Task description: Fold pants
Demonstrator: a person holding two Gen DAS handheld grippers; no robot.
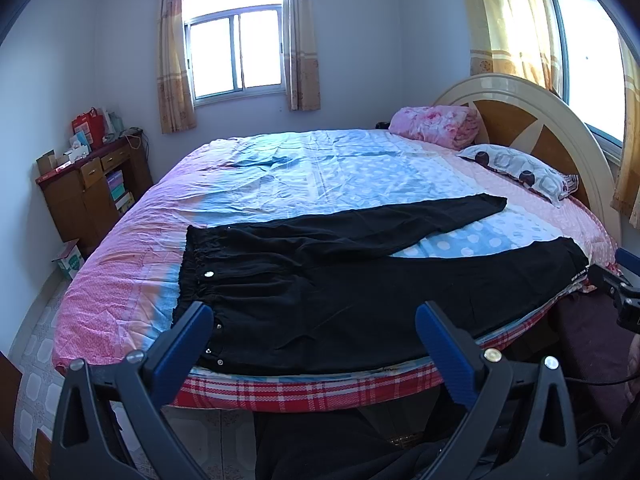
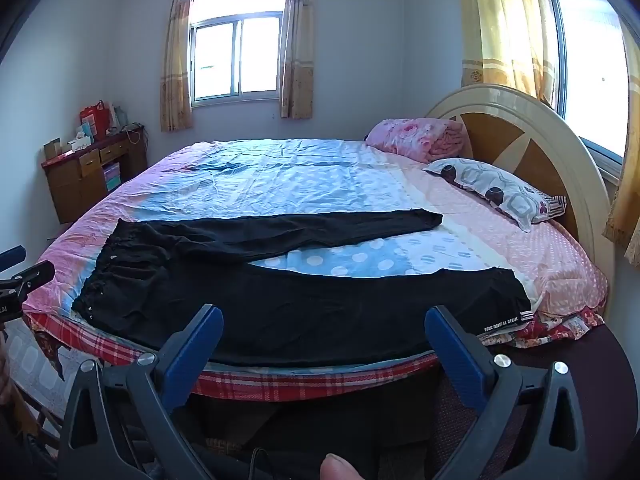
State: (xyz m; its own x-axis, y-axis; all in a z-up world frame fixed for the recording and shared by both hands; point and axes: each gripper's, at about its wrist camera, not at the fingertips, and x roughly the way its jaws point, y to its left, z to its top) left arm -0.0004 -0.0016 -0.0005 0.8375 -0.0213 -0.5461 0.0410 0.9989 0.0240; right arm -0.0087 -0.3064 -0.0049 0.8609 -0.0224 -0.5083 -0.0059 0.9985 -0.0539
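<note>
Black pants (image 1: 320, 292) lie spread flat on the near side of the bed, waistband to the left, both legs splayed apart toward the right. They also show in the right wrist view (image 2: 280, 304). My left gripper (image 1: 314, 320) is open and empty, held in front of the bed edge near the waistband end. My right gripper (image 2: 324, 324) is open and empty, held in front of the bed edge over the near leg. The right gripper also shows at the right edge of the left wrist view (image 1: 616, 280).
The bed (image 1: 132, 280) has a pink and blue sheet. A patterned pillow (image 1: 520, 170) and a folded pink blanket (image 1: 436, 124) lie by the round headboard (image 1: 540, 120). A wooden cabinet (image 1: 92, 188) with boxes stands at the left wall. Tiled floor lies to the left.
</note>
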